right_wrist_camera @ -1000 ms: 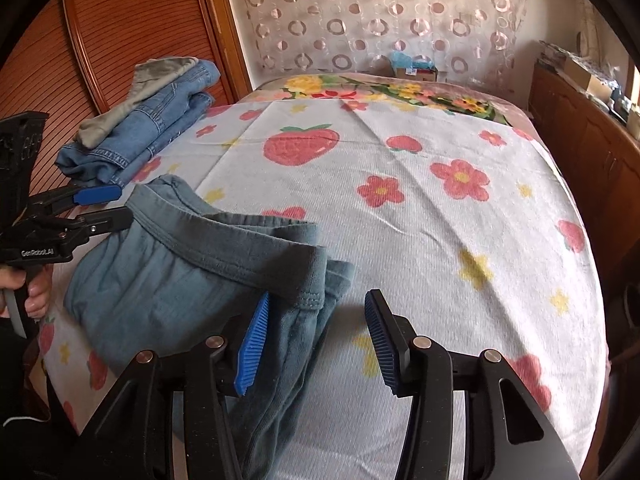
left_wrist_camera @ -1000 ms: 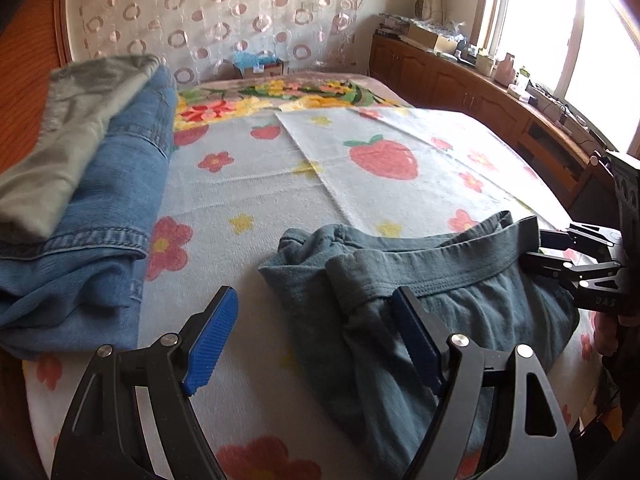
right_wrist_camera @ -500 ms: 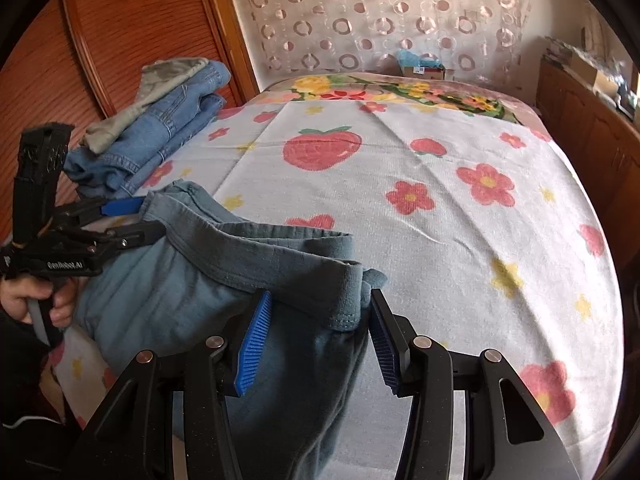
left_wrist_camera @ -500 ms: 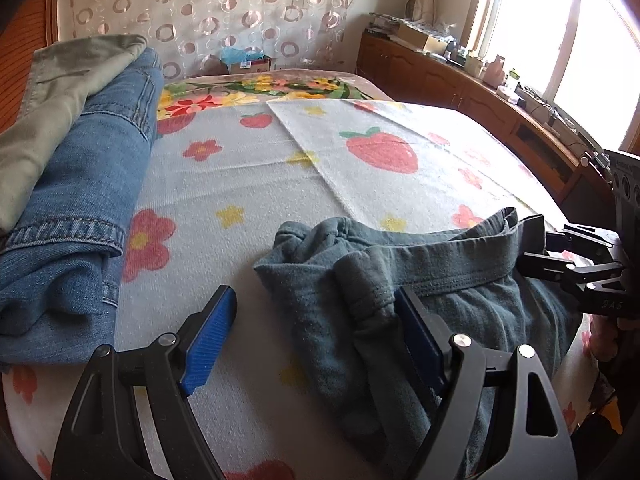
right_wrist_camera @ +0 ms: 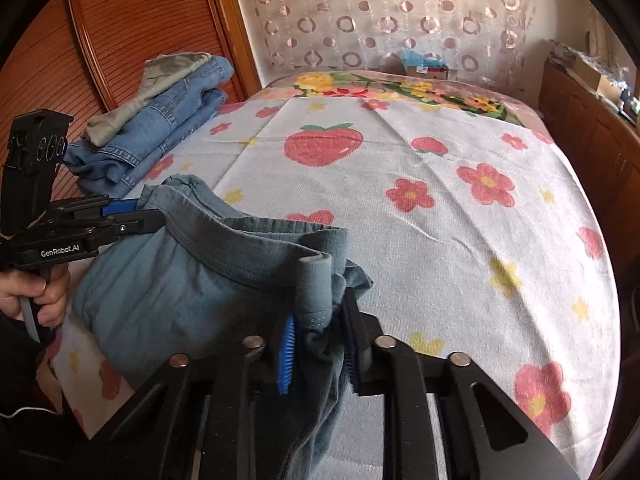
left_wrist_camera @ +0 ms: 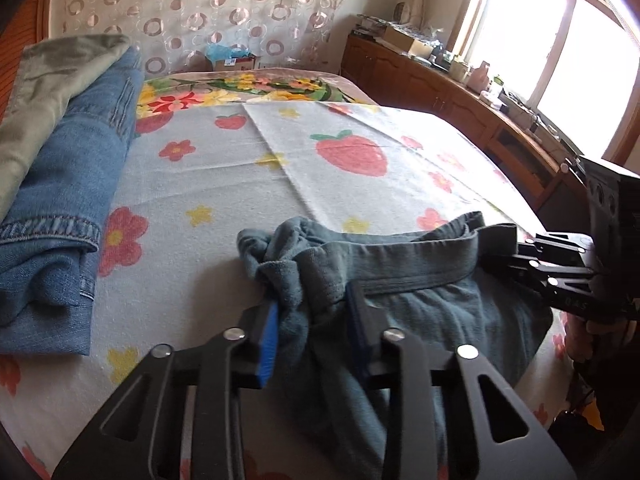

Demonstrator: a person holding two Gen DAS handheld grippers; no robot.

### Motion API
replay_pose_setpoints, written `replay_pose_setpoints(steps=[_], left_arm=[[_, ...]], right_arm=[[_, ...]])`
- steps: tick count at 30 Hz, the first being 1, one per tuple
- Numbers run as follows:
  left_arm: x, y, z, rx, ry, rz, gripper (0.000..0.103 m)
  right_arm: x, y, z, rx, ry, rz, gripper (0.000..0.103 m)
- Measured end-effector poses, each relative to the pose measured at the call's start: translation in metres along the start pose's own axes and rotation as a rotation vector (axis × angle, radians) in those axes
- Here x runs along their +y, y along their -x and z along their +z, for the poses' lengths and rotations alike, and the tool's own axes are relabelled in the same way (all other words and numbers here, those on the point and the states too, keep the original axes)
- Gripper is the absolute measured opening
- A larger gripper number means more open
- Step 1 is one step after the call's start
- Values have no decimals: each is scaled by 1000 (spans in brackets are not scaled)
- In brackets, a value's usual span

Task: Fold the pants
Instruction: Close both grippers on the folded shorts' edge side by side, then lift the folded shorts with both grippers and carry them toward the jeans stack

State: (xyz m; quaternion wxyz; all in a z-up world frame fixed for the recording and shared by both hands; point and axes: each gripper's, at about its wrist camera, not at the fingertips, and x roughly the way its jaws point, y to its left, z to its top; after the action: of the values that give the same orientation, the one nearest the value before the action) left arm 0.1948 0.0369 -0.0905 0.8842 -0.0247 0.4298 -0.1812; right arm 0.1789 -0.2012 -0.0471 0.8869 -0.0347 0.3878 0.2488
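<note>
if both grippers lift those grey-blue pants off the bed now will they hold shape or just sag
Probably sag: the pants already bunch into soft folds where the left hand-held gripper and right hand-held gripper are closing on the waistband. The span between the two would likely droop, and the legs hang below. The fabric looks thin, so likely light, and the ribbed pads should keep it from slipping.

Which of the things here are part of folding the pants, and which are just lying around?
In the job:
- teal pants
- left gripper, closing on the waistband
- right gripper, closing on the waistband
- bed, the work surface

Lying about:
- folded jeans
- grey-green garment on top of them
- cardboard box
- cluttered side cabinet
</note>
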Motion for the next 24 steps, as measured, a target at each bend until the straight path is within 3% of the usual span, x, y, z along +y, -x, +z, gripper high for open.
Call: replay_pose_setpoints(steps=[7, 24], left_arm=[[-8, 16, 6, -41, -18, 4, 20], [-16, 82, 58, -234, -47, 100, 18]], right_arm=[[-4, 10, 1, -41, -3, 41, 12], [24, 71, 40, -251, 131, 48, 11]])
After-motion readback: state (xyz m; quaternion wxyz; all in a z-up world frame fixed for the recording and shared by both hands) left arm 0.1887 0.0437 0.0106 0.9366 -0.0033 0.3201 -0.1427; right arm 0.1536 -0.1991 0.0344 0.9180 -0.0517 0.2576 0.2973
